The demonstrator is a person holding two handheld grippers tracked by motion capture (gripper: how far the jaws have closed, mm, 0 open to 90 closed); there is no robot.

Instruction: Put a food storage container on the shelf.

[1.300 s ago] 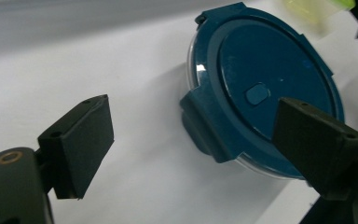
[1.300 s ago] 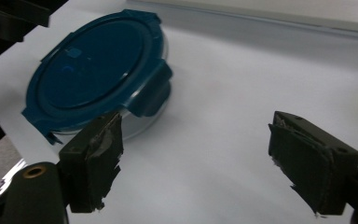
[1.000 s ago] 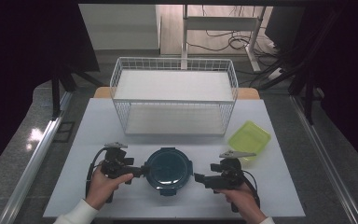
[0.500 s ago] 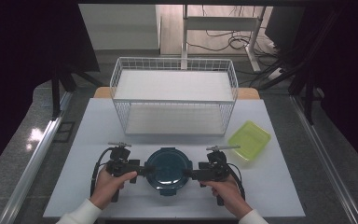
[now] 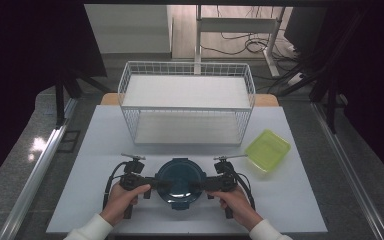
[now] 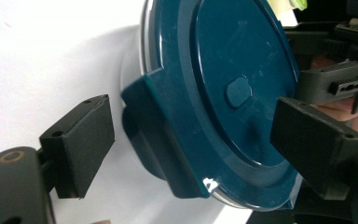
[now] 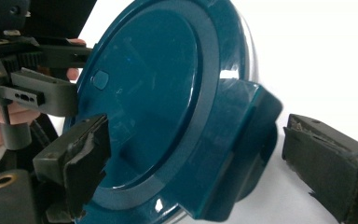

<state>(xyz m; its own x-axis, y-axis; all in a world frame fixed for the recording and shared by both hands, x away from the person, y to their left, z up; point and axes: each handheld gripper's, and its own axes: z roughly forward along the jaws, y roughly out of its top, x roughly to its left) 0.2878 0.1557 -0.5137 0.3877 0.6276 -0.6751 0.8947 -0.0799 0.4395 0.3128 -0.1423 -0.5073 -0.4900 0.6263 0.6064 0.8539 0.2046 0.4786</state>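
Blue lidded container (image 5: 179,180) is seen low centre of frame on the worktop (image 5: 300,200). Left gripper (image 5: 152,183) and right gripper (image 5: 200,185) are held open, each straddling a side latch, nothing gripped.

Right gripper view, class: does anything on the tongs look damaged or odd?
Yes. The pads of the right tongs look worn: the left pad has a ragged, chipped edge, and the right one is frayed along its top. The jaws stand open around the clip tab of the blue lidded container, which itself looks intact.

The round container's (image 6: 223,93) top edge is cut off by the left gripper view's frame.
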